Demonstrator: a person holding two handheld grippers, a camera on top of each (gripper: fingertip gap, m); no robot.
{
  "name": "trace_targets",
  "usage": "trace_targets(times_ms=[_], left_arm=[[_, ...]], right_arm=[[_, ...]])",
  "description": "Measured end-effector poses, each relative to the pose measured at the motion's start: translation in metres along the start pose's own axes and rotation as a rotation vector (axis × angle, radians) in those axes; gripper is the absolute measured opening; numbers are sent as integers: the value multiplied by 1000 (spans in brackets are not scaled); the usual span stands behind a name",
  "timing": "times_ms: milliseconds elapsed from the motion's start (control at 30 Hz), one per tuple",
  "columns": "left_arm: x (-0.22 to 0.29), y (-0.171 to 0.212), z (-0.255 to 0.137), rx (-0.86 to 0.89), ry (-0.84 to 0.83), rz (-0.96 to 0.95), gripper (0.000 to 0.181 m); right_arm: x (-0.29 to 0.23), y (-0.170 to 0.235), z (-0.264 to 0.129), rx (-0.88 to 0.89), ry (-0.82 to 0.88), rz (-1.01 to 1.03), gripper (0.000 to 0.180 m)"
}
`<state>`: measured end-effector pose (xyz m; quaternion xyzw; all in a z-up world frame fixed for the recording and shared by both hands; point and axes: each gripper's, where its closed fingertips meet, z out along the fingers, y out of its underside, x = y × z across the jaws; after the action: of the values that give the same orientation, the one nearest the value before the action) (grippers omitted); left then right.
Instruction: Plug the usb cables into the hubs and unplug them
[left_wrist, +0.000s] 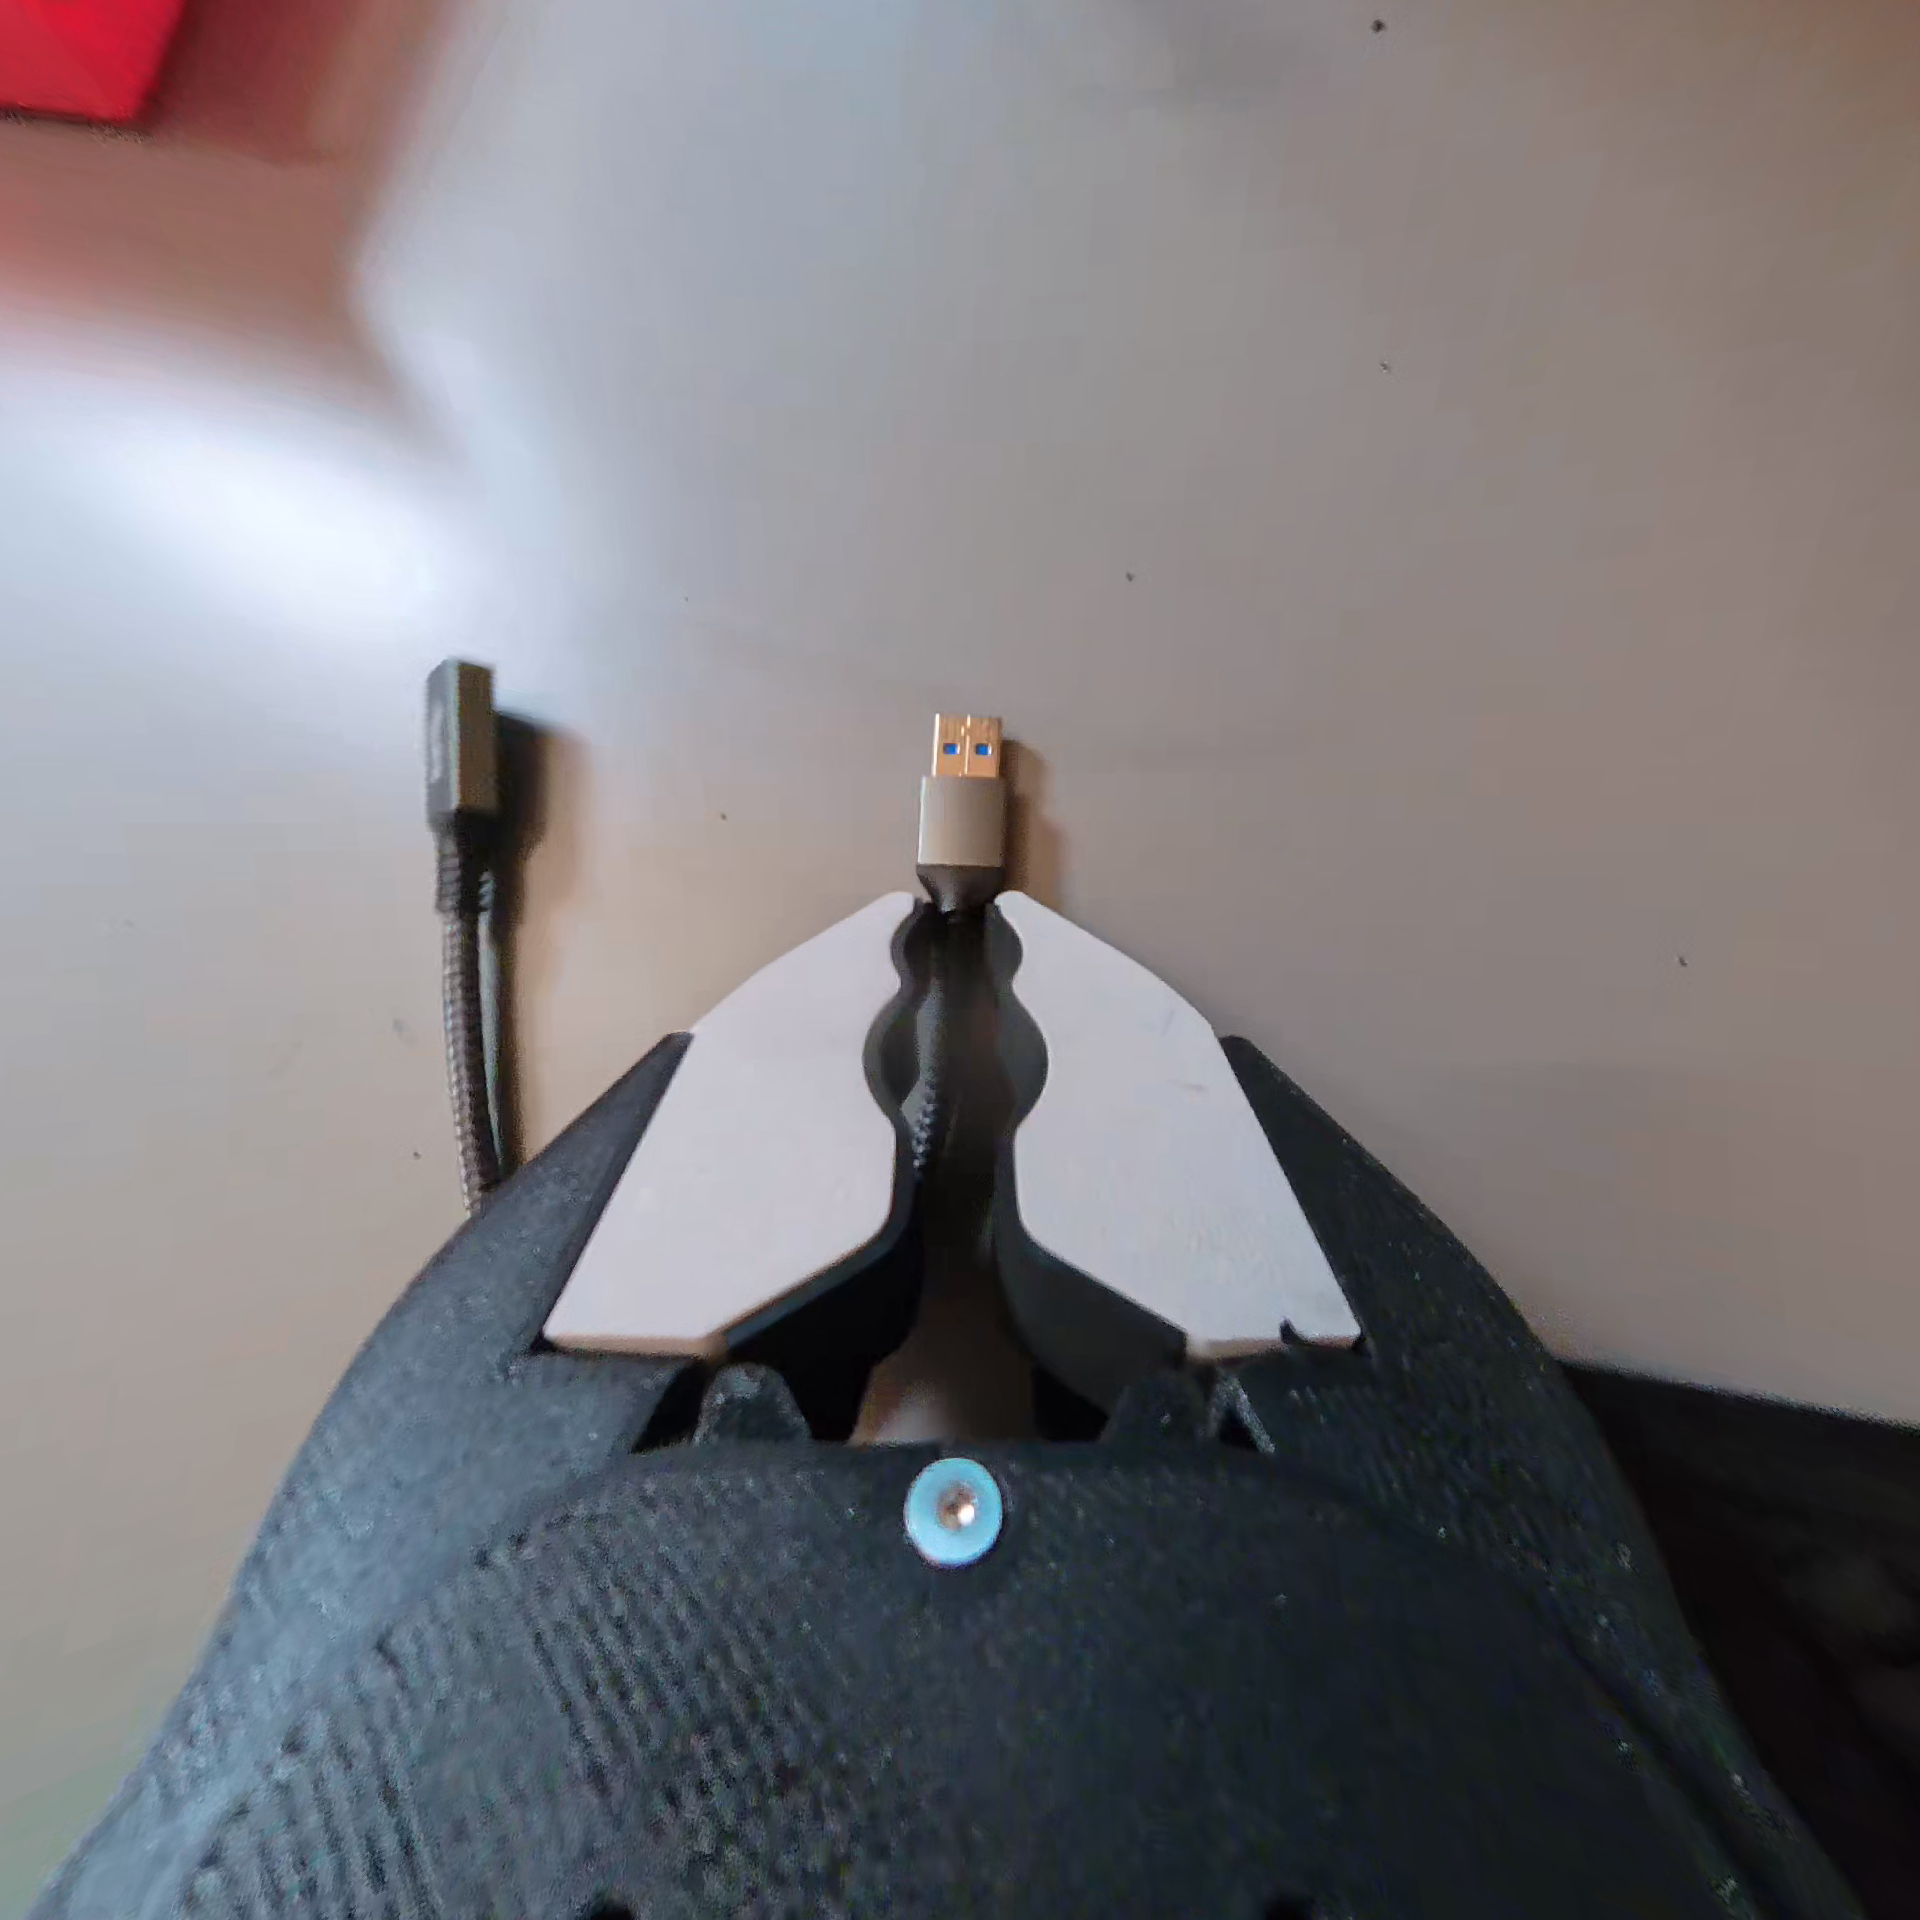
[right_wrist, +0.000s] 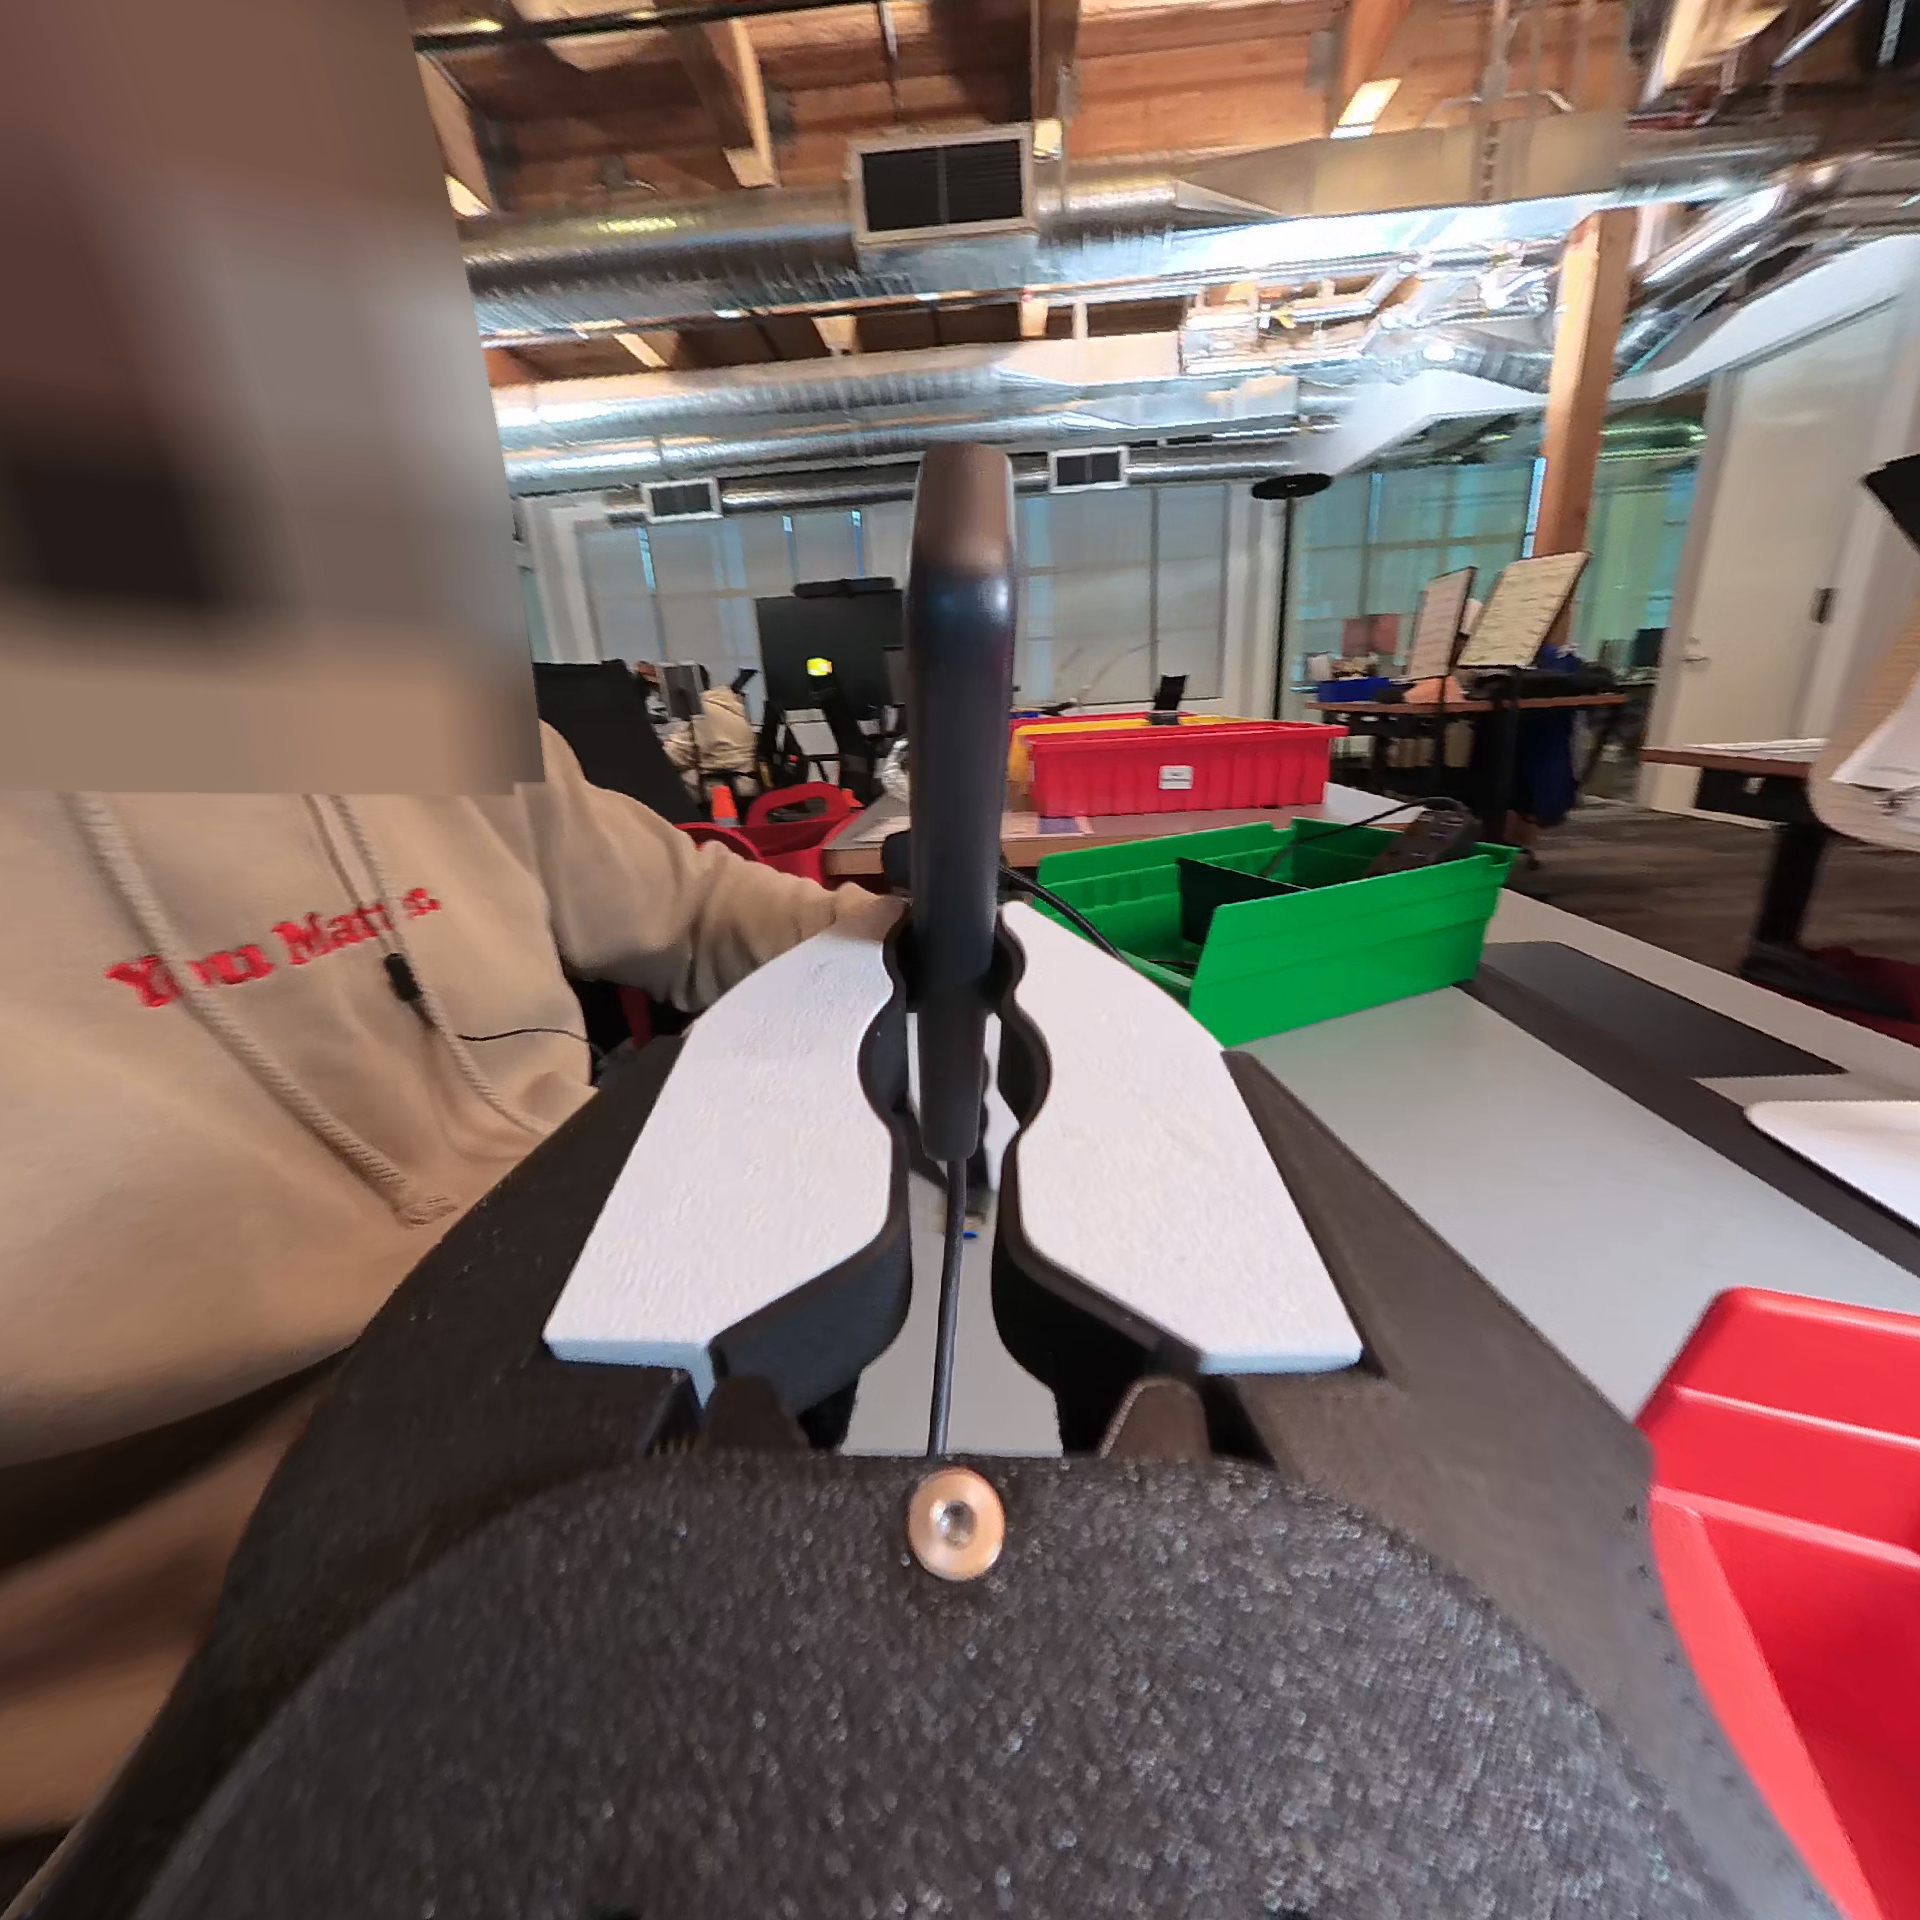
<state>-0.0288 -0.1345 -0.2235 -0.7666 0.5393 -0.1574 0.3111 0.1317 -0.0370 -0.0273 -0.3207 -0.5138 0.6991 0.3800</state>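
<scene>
L gripper (left_wrist: 957, 906) fingers pinch braided cable just behind USB plug (left_wrist: 963, 795), above table (left_wrist: 1351, 520). R gripper (right_wrist: 954, 925) fingers clamp black hub (right_wrist: 958, 727), upright.

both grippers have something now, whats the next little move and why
Probably bring the two together: the left gripper is shut on the usb cable, plug bare and pointing forward, and the right gripper clamps the dark hub upright. They show apart, nothing mated yet.
</scene>
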Motion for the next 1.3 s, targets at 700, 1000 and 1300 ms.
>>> trace_targets(times_ms=[700,1000,1300], left_arm=[[-23,-80,-95,620,62,-317,9],[-11,-108,-114,754,283,-395,9],[-5,-106,-85,661,289,-414,9]], right_arm=[[-34,27,17,-107,-234,70,12],[-23,49,34,-270,-96,-75,12],[-30,54,37,-294,-125,-81,12]])
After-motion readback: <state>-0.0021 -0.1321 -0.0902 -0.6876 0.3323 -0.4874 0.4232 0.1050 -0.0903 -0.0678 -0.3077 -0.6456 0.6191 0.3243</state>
